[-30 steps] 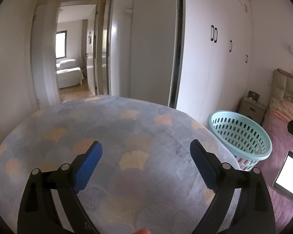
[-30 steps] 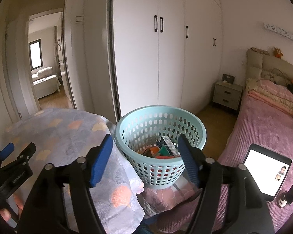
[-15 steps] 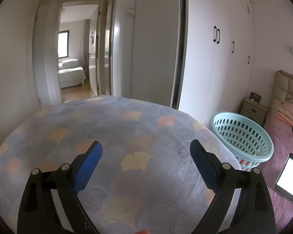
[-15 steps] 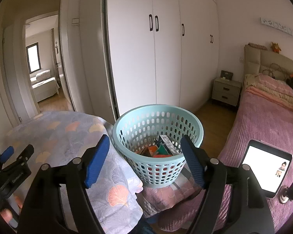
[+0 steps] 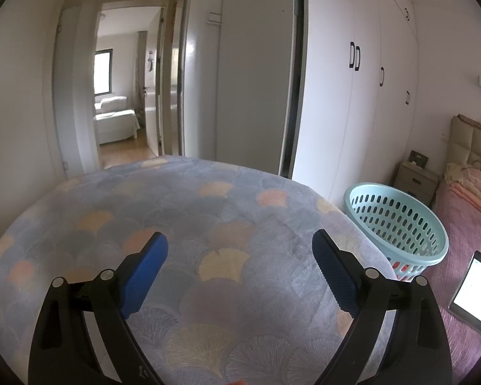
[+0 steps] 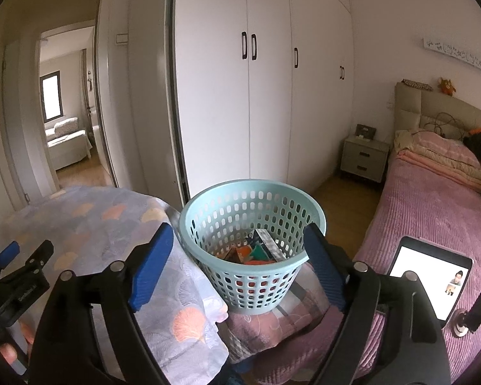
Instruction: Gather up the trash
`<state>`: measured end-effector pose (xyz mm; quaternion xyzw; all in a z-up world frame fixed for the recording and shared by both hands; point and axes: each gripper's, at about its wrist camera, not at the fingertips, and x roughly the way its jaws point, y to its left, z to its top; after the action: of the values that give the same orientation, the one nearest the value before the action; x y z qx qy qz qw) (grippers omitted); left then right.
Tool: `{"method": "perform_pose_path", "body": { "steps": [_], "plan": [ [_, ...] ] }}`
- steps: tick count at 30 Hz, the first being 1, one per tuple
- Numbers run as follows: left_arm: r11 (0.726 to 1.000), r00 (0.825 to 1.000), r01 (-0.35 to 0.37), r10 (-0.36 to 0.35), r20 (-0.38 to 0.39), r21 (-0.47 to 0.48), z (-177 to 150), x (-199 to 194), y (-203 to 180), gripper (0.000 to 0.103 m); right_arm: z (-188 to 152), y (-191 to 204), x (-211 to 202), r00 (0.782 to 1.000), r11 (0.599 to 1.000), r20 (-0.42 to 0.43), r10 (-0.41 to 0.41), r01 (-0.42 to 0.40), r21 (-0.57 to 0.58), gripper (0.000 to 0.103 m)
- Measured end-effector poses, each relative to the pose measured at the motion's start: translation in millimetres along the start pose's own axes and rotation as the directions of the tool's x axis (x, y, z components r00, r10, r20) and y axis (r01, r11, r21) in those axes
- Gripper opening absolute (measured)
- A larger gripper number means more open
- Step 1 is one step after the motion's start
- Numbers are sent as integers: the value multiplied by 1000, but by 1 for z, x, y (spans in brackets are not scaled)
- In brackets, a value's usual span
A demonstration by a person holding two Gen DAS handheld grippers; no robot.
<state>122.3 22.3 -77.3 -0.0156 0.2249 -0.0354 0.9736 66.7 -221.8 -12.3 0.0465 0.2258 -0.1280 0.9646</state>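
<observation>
A light teal perforated basket [image 6: 252,211] stands on a pink cushion right of the table and holds several pieces of trash [image 6: 256,252]. It also shows in the left wrist view [image 5: 397,224]. My right gripper [image 6: 239,250] is open and empty, held just in front of the basket, its blue pads either side of it. My left gripper [image 5: 240,253] is open and empty above the table's blue-grey fan-patterned cloth [image 5: 182,211], where I see no trash. The left gripper also shows in the right wrist view [image 6: 22,260] at the far left.
White wardrobe doors [image 6: 266,96] stand behind the basket. A pink bed [image 6: 433,211] with a lit tablet [image 6: 429,269] lies to the right, a nightstand [image 6: 364,158] beyond. An open doorway [image 5: 125,96] leads to another room at the left.
Both grippers have lifted and drawn back slightly, so the views tilt upward. The basket sits lower in both views. Both stay open and empty.
</observation>
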Motion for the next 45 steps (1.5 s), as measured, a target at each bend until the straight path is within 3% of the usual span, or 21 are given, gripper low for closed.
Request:
{"method": "perform_pose_path", "body": {
  "steps": [45],
  "plan": [
    [1000, 1000, 18, -18, -7, 18, -2, 1, -1, 95, -2, 8, 1, 1000, 1000, -6, -2, 2, -10, 83]
  ]
}}
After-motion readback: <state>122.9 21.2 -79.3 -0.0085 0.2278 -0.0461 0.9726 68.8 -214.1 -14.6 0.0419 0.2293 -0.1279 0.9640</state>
